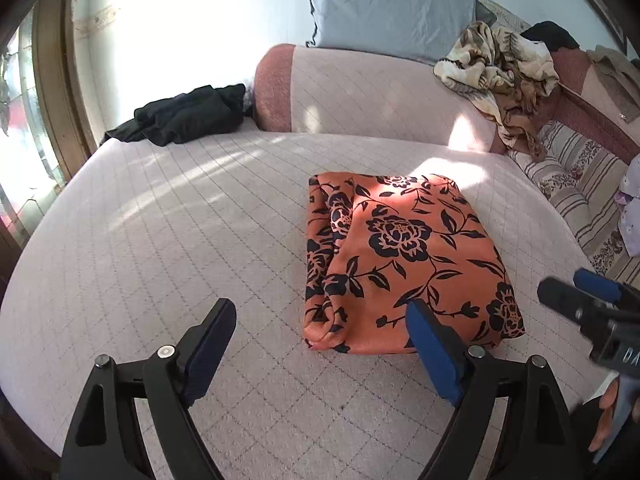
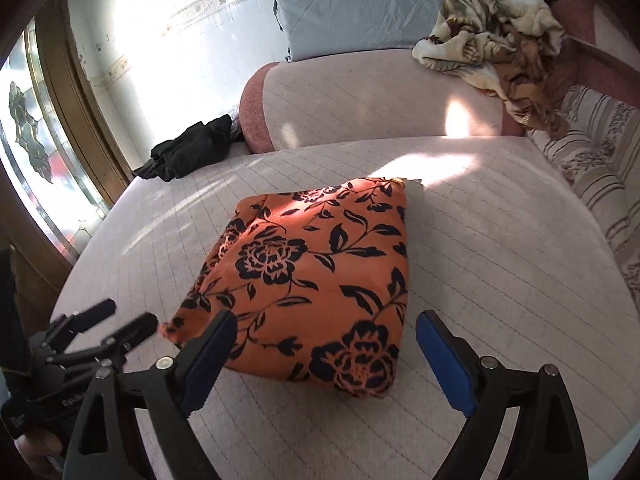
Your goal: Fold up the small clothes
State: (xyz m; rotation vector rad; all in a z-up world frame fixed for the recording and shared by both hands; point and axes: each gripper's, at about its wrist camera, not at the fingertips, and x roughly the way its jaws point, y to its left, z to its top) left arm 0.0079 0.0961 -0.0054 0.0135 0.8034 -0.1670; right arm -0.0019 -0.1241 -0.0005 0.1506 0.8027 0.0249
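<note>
At nine o'clock in the left wrist view, a window frame [image 1: 52, 92] bounds the pale quilted bed cover [image 1: 160, 240], which lies bare from there to the middle. A black garment [image 1: 188, 114] sits at ten o'clock against the pink bolster [image 1: 360, 92], with a grey pillow [image 1: 384, 8] behind it at twelve. The left gripper [image 1: 320, 344] hangs low with its jaws spread wide and nothing between them, just short of the near edge of the folded orange floral garment [image 1: 404, 256], which lies flat at centre. At two o'clock is a crumpled beige blanket [image 1: 500, 68]; a striped cushion [image 1: 580, 184] edges the cover at three. The right gripper [image 2: 324, 352] is likewise released, straddling the garment's near edge without touching it. White lettering on its body begins "DA"; the rest is cut off.
</note>
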